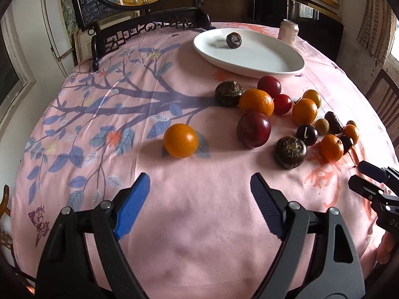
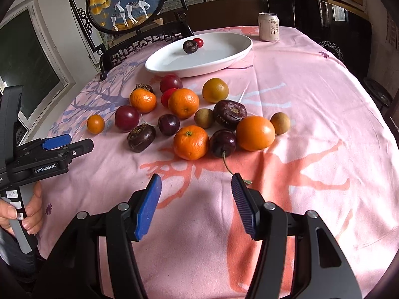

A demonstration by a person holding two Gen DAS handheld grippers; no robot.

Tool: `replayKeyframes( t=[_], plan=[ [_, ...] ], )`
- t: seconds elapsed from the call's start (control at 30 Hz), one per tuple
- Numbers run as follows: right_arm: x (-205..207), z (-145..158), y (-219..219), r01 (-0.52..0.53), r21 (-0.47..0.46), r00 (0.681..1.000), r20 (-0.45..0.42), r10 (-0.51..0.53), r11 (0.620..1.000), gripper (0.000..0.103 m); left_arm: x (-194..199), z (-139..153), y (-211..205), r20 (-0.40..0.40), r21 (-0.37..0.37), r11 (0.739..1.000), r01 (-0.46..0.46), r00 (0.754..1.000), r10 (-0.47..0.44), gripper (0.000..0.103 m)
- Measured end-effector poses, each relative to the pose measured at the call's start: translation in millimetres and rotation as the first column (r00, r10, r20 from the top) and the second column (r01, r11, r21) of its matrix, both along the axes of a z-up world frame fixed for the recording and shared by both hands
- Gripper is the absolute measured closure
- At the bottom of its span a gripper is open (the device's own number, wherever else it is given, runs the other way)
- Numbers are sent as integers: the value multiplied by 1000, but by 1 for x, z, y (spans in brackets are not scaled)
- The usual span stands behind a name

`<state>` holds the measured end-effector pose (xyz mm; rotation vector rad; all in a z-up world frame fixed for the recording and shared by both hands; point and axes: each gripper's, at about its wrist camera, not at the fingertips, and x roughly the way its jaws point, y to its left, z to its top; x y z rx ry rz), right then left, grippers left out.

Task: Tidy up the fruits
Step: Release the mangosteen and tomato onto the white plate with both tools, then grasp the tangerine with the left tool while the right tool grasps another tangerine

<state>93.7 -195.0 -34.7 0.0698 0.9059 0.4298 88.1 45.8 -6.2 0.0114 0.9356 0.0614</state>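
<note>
A pink tablecloth (image 2: 311, 104) carries a white oval plate (image 2: 224, 57) holding a dark fruit (image 2: 190, 46) and a small red one (image 2: 199, 41). Nearer, the loose fruit pile (image 2: 189, 119) lies well apart from the left gripper (image 1: 199, 189), spread wide and empty, and just beyond the right gripper (image 2: 197, 186), parted narrower and empty.

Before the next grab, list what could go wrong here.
The fruit pile is tightly packed, so reaching in with the right tool may knock neighbours into rolling. The lone orange is round and could slip from the left tool. The white plate is shallow; fruit dropped in might roll out.
</note>
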Motion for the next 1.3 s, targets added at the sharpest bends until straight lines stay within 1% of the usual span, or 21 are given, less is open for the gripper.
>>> replayKeyframes(
  t=[0.1, 0.23, 0.3, 0.37, 0.4, 0.43, 0.47, 0.53, 0.7, 0.87, 1.0, 1.07, 1.13, 1.2, 1.3],
  plan=[
    [0, -3, -3, 3, 12, 1000, -25, -3, 1000, 44, 5, -5, 8, -9, -7, 1000, -17, 1000, 17, 19],
    [-1, -5, -6, 14, 14, 999, -32, -13, 1000, 44, 19, -11, 16, -18, 4, 999, -39, 999, 39, 21],
    [-1, -4, -7, 11, 15, 999, -30, -11, 1000, 44, 27, -13, 18, -26, 4, 999, -42, 999, 42, 26],
    [-1, -3, -10, 16, 11, 1000, -27, -16, 1000, 44, 37, -17, 20, -51, -13, 999, -41, 998, 40, 31],
    [-2, -3, -12, 21, 10, 999, -26, -21, 1000, 44, 41, -19, 21, -60, -20, 999, -44, 997, 43, 38],
    [-1, -3, -14, 27, 7, 999, -26, -26, 1000, 44, 45, -22, 22, -72, -29, 999, -46, 996, 44, 49],
    [-1, -3, -15, 32, 3, 999, -26, -32, 999, 44, 48, -22, 22, -70, -30, 998, -49, 996, 47, 49],
    [0, -3, -17, 42, -6, 999, -28, -42, 999, 44, 50, -22, 21, -60, -25, 998, -52, 997, 51, 68],
    [2, -1, -16, 43, -17, 999, -19, -44, 999, 44, 47, -20, 22, -55, -51, 997, -57, 997, 54, 69],
    [2, 3, -1, -25, -6, 1000, -13, 25, 1000, 44, 32, -12, 16, -45, -85, 996, -28, 999, 24, 69],
    [6, 3, 15, -94, 44, 995, -39, 95, 995, 44, 20, -8, 8, -34, -104, 995, -1, 999, -2, 69],
    [10, -2, 22, -89, 22, 995, -50, 90, 996, 44, 15, -8, 5, -36, -119, 993, 11, 999, -15, 69],
    [18, -9, 25, -56, -19, 996, -68, 54, 998, 44, 12, -9, 1, -37, -129, 991, 21, 999, -26, 69],
    [23, -10, 29, -42, -34, 998, -53, 40, 999, 46, 9, -9, -2, -34, -129, 991, 28, 999, -33, 69],
    [33, -11, 37, -38, -68, 999, -41, 35, 997, 52, 8, -8, -4, -32, -136, 990, 38, 999, -42, 69]
  ],
)
